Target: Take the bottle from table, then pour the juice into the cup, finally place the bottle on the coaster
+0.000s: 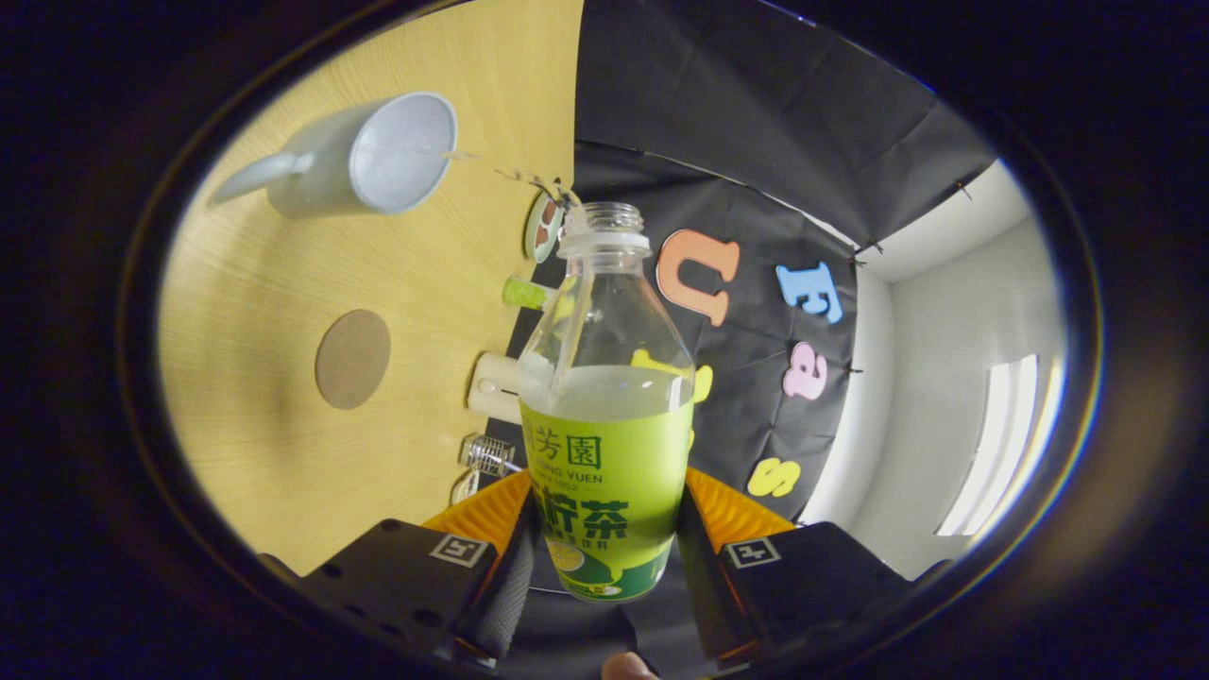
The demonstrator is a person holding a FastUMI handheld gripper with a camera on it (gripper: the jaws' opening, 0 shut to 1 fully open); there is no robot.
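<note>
- Clamping the bottle (604, 444) at its labelled lower body, the gripper (604, 557) is seen closed on it, both fingers pressed against its sides.
- The bottle is held clear of the surface (274, 444), apparently for carrying toward the cup (368, 156).
- The long axis is aligned with the fingers; the uncapped neck points away from them.
- The coaster (352, 359) is seen lying bare beside the bottle.

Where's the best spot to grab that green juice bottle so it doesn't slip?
Grab the juice bottle around its wide, straight labelled body, one finger on each side. That is how the hand-held gripper holds it now, shut on the lower label. The body narrows toward the open neck, so a grip higher up would likely slip.
</note>
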